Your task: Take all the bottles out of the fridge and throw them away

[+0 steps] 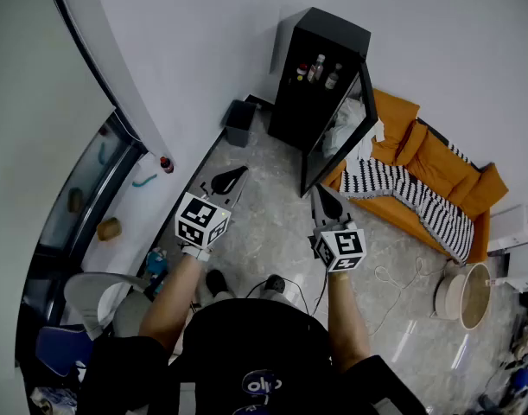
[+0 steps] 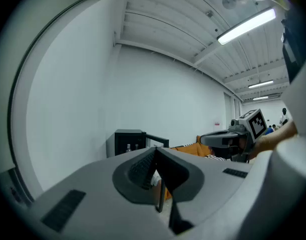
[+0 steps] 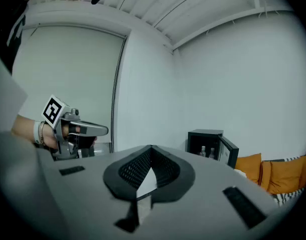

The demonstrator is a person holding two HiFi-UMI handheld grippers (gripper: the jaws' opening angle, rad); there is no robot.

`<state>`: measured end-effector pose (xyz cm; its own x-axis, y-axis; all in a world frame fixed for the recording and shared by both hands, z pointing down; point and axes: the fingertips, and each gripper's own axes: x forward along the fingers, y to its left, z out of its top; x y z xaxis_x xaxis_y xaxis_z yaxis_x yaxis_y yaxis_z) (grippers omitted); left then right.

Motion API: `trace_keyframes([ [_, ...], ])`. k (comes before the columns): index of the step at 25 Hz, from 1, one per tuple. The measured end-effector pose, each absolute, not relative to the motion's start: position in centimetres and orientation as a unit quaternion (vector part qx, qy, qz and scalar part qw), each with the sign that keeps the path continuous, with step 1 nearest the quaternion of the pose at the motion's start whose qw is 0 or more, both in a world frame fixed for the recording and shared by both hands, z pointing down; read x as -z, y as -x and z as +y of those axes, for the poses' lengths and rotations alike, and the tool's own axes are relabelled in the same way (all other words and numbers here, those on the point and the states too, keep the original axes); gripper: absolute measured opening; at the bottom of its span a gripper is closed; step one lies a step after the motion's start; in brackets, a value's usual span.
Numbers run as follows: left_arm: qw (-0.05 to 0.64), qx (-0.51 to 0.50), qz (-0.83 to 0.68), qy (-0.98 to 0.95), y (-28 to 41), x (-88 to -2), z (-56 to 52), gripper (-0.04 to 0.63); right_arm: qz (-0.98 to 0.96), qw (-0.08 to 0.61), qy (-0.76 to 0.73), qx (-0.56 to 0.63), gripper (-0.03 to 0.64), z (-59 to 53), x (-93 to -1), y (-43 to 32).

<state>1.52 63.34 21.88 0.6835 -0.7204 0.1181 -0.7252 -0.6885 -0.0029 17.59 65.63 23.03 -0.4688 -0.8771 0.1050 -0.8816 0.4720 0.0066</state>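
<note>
Both tongs are pressed together and pinch nothing. The left gripper (image 1: 238, 174) and right gripper (image 1: 320, 194) hang side by side in front of the person, tips toward the fridge (image 1: 308, 93), well short of it.

The step in hand looks like the approach, so the jaws should spread before they reach the shelf, not at it. Beyond the tips lies open stone floor (image 1: 264, 223). Farther on, a dark bin (image 1: 239, 121) stands against the wall just beside the fridge, a likely place for the throwing away. The glass door (image 1: 340, 137) already swings wide to the right, so come in from the left of its edge.

Inside, on the upper shelf, the bottles (image 1: 317, 67) stand upright and close together. Two look clear with dark caps, and a smaller reddish one may stand at their left. Take the nearest by its body, one at a time.
</note>
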Motion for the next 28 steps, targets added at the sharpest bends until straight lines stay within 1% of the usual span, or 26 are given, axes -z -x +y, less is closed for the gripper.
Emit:
trace_keyframes([
  [12, 0.025, -0.054, -0.399, -0.915, -6.7, -22.2, 64.2, 0.002, -0.86, 0.039, -0.509, -0.025, 0.001, 66.8, -22.8, -22.3],
  [28, 0.027, -0.058, -0.435, -0.898, -14.1, -23.8, 66.6, 0.002, -0.875, 0.062, -0.481, -0.002, 0.002, 68.0, -23.8, -28.7],
])
